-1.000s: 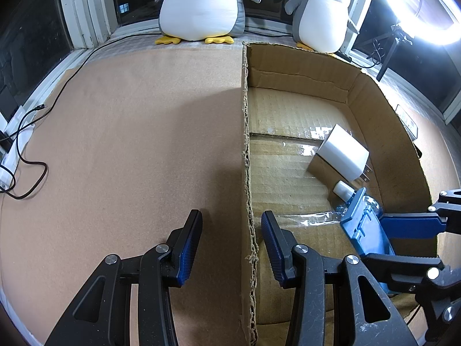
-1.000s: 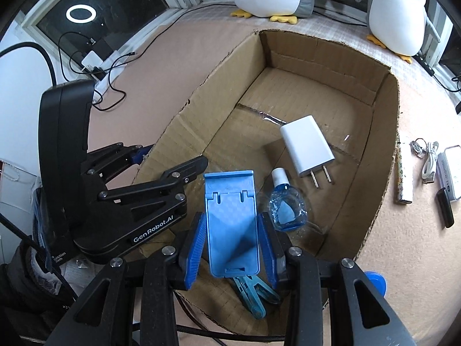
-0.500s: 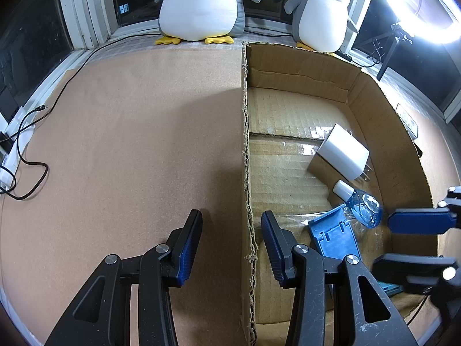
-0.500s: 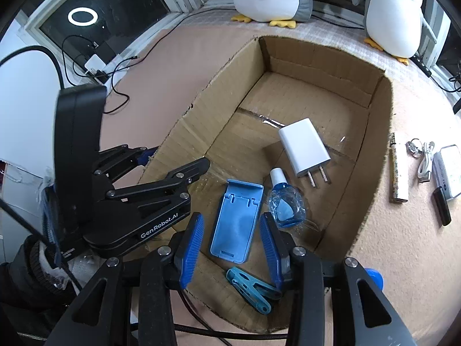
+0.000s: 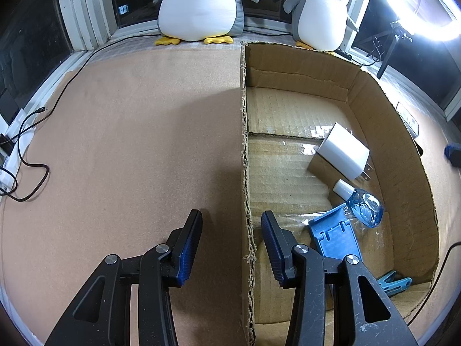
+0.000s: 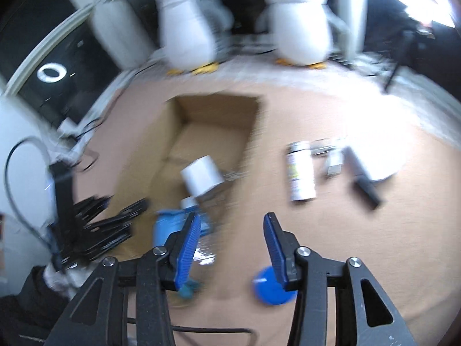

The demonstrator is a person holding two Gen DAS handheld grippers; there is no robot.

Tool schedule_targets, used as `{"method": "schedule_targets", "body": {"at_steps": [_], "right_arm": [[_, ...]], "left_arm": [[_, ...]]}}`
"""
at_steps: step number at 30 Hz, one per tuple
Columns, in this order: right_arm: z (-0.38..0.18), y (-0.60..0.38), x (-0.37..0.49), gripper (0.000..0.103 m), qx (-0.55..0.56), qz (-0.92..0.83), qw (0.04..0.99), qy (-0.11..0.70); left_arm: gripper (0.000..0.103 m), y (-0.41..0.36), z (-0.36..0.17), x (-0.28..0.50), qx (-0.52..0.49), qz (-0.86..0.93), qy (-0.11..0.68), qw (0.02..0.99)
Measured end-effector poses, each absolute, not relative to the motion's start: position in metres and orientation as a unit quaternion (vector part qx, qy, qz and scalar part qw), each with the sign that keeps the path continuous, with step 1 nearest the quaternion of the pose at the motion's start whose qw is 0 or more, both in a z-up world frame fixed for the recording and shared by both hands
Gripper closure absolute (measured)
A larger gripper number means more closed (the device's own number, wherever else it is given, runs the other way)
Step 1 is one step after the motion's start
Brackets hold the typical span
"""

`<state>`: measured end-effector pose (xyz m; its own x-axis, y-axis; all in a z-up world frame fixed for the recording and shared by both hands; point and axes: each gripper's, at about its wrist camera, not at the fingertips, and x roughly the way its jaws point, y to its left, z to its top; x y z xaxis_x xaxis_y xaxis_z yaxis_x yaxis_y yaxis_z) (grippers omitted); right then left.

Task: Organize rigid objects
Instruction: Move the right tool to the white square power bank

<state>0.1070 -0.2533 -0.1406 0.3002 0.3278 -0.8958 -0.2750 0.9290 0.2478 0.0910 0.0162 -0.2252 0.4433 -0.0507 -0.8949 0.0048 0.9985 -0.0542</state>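
Observation:
A cardboard box (image 5: pixel 403 150) lies open on the brown table. Inside it rest a white charger (image 5: pixel 343 151), a blue bottle (image 5: pixel 364 206), a blue phone stand (image 5: pixel 335 238) and a teal clip (image 5: pixel 393 282). My left gripper (image 5: pixel 230 225) is open, its fingers straddling the box's left wall. In the blurred right wrist view my right gripper (image 6: pixel 230 225) is open and empty, above the table right of the box (image 6: pixel 213 132). A blue round object (image 6: pixel 270 289) lies near its right finger. A white tube (image 6: pixel 301 170) and a dark stick (image 6: pixel 367 191) lie further right.
Two plush penguins (image 5: pixel 201 3) stand at the back by the window. Cables (image 5: pixel 26 150) run along the table's left edge. A ring light (image 5: pixel 417 8) glares at the back right. Small white items (image 6: pixel 335 161) lie beside the tube.
The right gripper let go of the blue phone stand, which now lies in the box. It has since swung right, out over the table. The left gripper has not moved.

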Motion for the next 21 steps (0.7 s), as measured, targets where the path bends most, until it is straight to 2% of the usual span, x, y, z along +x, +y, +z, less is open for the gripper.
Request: {"method": "schedule_targets", "body": {"at_steps": [3,7,9,21], "right_arm": [[-0.139,-0.283,0.12,0.049,0.001,0.131,0.829,0.544],[-0.149,-0.32,0.145,0.045,-0.024,0.091,0.833,0.544],[-0.156,-0.33,0.156,0.039,-0.044,0.084,0.831,0.548],[-0.191,-0.335,0.205,0.037,-0.128,0.114,0.795,0.582]], "left_arm": [[0.056,0.016,-0.226,0.091,-0.021,-0.016,0.528,0.849],[0.056,0.016,-0.226,0.091,-0.021,-0.016,0.527,0.849],[0.056,0.016,-0.226,0.091,-0.021,-0.016,0.528,0.849],[0.056,0.017,-0.226,0.093,-0.024,-0.014,0.534,0.845]]}}
